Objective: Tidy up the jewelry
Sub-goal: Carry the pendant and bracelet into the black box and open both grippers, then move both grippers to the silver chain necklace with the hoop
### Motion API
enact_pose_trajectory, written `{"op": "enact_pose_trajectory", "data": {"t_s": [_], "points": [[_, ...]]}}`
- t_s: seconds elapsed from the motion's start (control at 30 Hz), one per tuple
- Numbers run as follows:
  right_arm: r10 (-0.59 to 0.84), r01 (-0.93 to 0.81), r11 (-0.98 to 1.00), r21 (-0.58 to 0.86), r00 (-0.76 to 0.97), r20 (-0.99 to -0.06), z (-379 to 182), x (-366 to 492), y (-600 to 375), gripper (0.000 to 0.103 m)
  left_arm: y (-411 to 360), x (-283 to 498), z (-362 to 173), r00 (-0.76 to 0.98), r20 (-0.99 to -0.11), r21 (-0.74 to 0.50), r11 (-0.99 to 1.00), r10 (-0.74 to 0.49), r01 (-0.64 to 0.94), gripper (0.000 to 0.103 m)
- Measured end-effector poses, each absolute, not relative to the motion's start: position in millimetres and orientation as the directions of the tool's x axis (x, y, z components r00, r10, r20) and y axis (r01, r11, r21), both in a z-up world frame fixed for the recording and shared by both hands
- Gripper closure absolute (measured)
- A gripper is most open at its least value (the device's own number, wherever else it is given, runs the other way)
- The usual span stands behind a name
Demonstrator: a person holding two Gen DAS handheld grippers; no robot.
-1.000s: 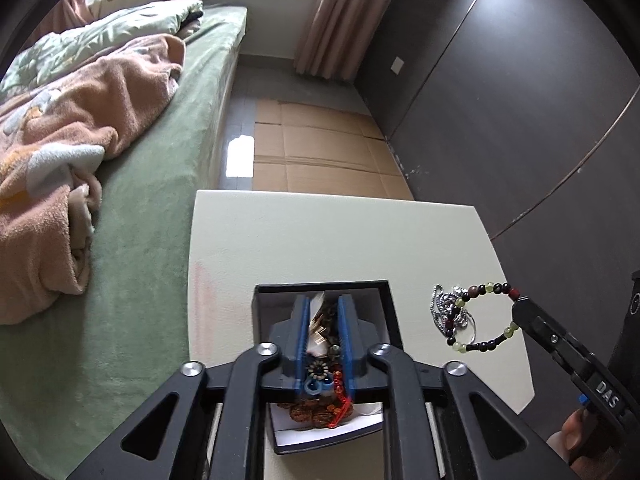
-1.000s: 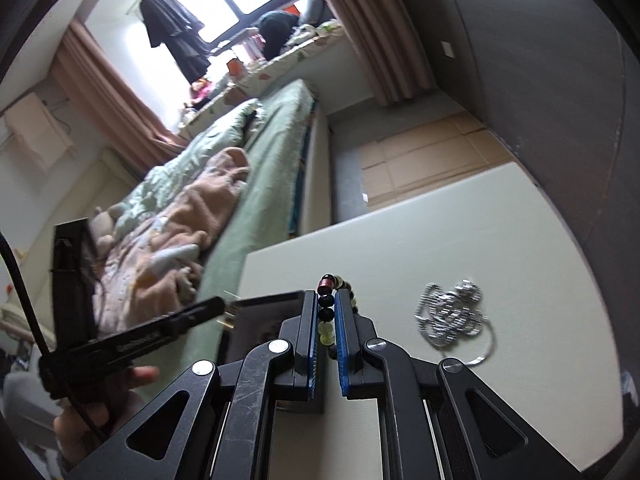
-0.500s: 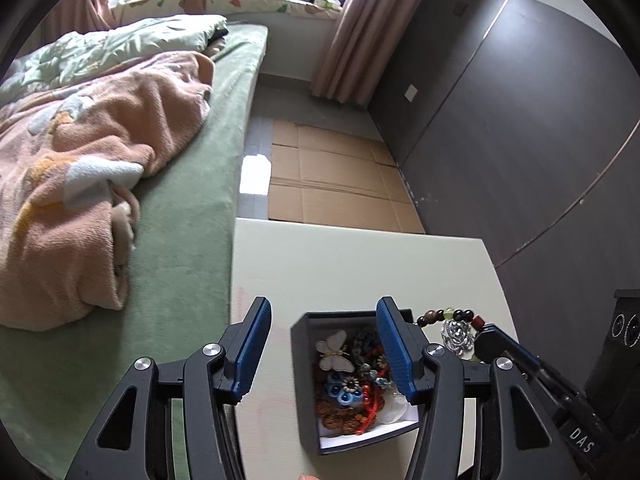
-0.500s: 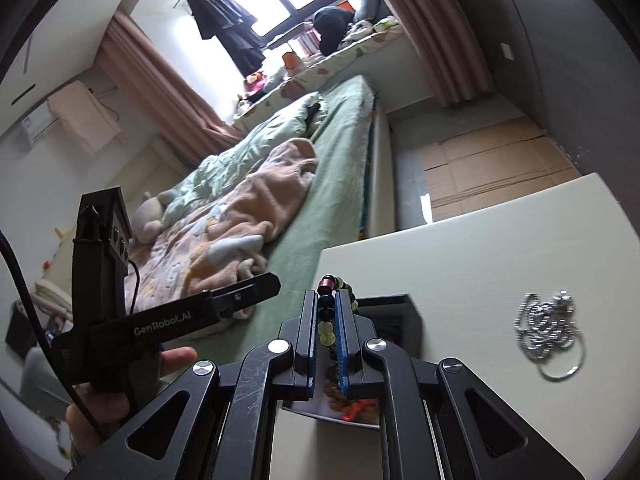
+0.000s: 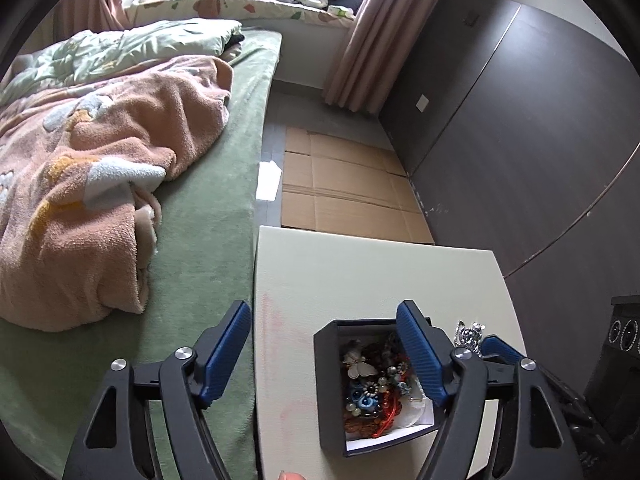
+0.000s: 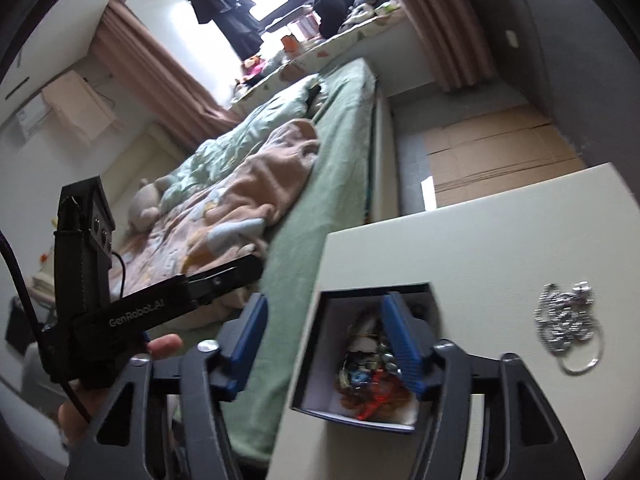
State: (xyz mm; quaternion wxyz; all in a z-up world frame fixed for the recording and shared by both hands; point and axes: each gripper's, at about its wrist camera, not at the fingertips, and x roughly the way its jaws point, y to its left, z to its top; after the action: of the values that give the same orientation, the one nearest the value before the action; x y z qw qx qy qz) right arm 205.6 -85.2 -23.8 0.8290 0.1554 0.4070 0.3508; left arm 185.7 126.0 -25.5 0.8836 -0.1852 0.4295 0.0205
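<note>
Now bead bracelet's gone from the right hand-held gripper (image 6: 324, 344), which spread wide vs 0.5 s ago, above the box (image 6: 316, 344) w/ jewelry heap (image 5: 376, 392) on the surface (image 5: 360, 272). Silver chain (image 6: 566, 320) lies beside box. Left hand-held gripper (image 5: 326, 354) stays spread.

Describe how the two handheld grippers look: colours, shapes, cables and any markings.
Both grippers, left gripper and right gripper, have black angular linkage arms with silver round bolts and long blue ribbed finger pads. In the right wrist view, the left gripper's black body carries white "GenRobot.AI" lettering, a boxy black top module and a black cable. A bare hand holds it; no sleeve shows.
</note>
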Motion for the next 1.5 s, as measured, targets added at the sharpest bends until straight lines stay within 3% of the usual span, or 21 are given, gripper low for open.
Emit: {"op": "enact_pose_trajectory", "data": {"t_s": [0.13, 0.3, 0.37, 0.4, 0.9, 1.03, 1.5], "points": [[0.674, -0.428, 0.738, 0.521, 0.447, -0.588, -23.5, 204.8, -104.0, 0.022, 117.6, 186.9, -23.8, 0.634, -0.763, -0.311, 0.933, -0.131, -0.182, 0.023], [0.624, -0.367, 0.781, 0.504, 0.469, -0.625, -28.3, 207.4, -132.7, 0.018, 100.0, 190.8, -22.5, 0.633, -0.762, -0.297, 0.943, -0.139, -0.151, 0.023], [0.607, -0.35, 0.794, 0.497, 0.49, -0.625, -28.0, 207.7, -144.2, 0.002, 92.5, 192.5, -22.6, 0.632, -0.761, -0.292, 0.947, -0.144, -0.136, 0.023], [0.602, -0.342, 0.798, 0.496, 0.504, -0.62, -26.6, 207.8, -150.4, 0.001, 88.5, 193.3, -22.8, 0.632, -0.761, -0.289, 0.949, -0.147, -0.128, 0.023], [0.531, -0.245, 0.836, 0.491, 0.586, -0.612, -27.5, 212.1, -212.2, 0.0, 31.8, 204.6, -25.7, 0.619, -0.758, -0.266, 0.964, -0.205, -0.006, 0.022], [0.514, -0.214, 0.84, 0.498, 0.608, -0.605, -27.9, 213.0, -232.7, 0.0, 14.8, 207.4, -27.9, 0.623, -0.75, -0.262, 0.965, -0.222, 0.028, 0.005], [0.432, -0.031, 0.855, 0.518, 0.596, -0.677, -53.9, 224.6, -298.1, 0.0, -39.9, 229.8, -55.7, 0.533, -0.797, -0.279, 0.956, -0.283, 0.091, 0.005]]}}
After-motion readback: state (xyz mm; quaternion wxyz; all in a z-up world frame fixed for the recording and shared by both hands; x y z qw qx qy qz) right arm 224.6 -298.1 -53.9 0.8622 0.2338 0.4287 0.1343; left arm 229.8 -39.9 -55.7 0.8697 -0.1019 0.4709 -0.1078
